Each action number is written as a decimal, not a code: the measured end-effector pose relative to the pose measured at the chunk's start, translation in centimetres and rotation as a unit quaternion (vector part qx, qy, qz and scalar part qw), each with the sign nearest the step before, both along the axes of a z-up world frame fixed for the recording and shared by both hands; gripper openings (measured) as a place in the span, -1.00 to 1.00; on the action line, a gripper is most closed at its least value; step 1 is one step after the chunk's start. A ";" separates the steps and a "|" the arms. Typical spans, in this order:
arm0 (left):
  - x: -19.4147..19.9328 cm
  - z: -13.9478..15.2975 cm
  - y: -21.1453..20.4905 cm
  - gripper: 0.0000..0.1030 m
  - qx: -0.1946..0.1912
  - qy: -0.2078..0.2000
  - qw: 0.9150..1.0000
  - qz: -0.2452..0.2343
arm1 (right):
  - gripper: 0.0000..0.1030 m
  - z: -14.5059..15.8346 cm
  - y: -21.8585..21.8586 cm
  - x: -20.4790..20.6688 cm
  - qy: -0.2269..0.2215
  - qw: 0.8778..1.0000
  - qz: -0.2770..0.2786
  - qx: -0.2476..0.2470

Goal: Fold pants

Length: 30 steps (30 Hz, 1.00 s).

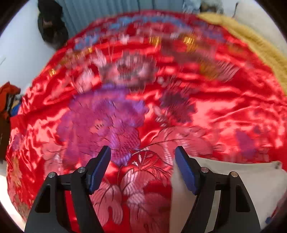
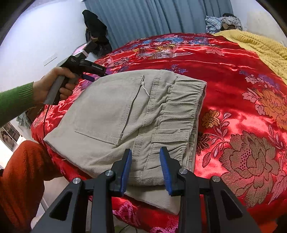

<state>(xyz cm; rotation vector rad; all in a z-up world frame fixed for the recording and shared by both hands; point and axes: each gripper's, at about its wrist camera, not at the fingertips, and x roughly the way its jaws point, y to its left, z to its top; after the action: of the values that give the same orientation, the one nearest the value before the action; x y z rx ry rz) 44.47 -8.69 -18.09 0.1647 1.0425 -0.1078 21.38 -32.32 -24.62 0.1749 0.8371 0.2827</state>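
Observation:
Beige corduroy pants (image 2: pixel 125 114) lie folded into a compact stack on the red satin bedspread (image 2: pixel 224 75), back pocket and elastic waistband facing up. My right gripper (image 2: pixel 145 161) is open and empty, just above the near edge of the pants. My left gripper (image 1: pixel 142 157) is open and empty over the bedspread (image 1: pixel 143 100); a corner of the pants (image 1: pixel 224 179) shows at its lower right. In the right wrist view the left gripper (image 2: pixel 89 76) is held in a hand at the far left corner of the pants.
A yellow knitted blanket (image 2: pixel 260 46) lies on the bed's far right. Blue curtains (image 2: pixel 152 16) hang behind. Dark clothes (image 2: pixel 96 30) hang at the wall. Bundled clothes (image 2: pixel 222 22) sit at the bed's far end. The person's orange-clad leg (image 2: pixel 21 175) is at the left.

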 end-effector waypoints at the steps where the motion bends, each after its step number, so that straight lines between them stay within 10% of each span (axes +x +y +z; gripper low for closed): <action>1: -1.8 1.4 -0.2 0.48 -0.008 -0.021 1.000 -0.020 | -0.35 0.0 -0.1 0.0 0.000 1.000 0.001 0.001; 6: -10.8 2.8 -1.9 0.61 -0.013 -0.054 0.991 -0.125 | -0.35 0.0 -0.4 0.0 -0.002 1.000 0.005 0.001; 13: -24.3 -2.5 -2.4 0.61 0.078 -0.076 0.974 -0.198 | -0.35 0.0 -0.4 -0.2 -0.004 1.000 0.009 0.001; 21: -22.7 -2.4 0.1 0.61 -0.026 -0.017 0.992 -0.124 | -0.36 2.6 -0.9 -0.1 -0.013 0.999 -0.001 0.036; 30: -23.3 -2.9 0.1 0.62 -0.031 -0.024 0.992 -0.122 | -0.04 5.9 -1.6 7.8 -0.010 0.999 0.005 0.047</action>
<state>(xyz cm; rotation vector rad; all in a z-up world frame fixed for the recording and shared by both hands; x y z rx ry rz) 21.14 -8.64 -21.00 0.2375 0.9671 -0.3563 29.19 -33.94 -18.70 0.2544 0.8051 0.3327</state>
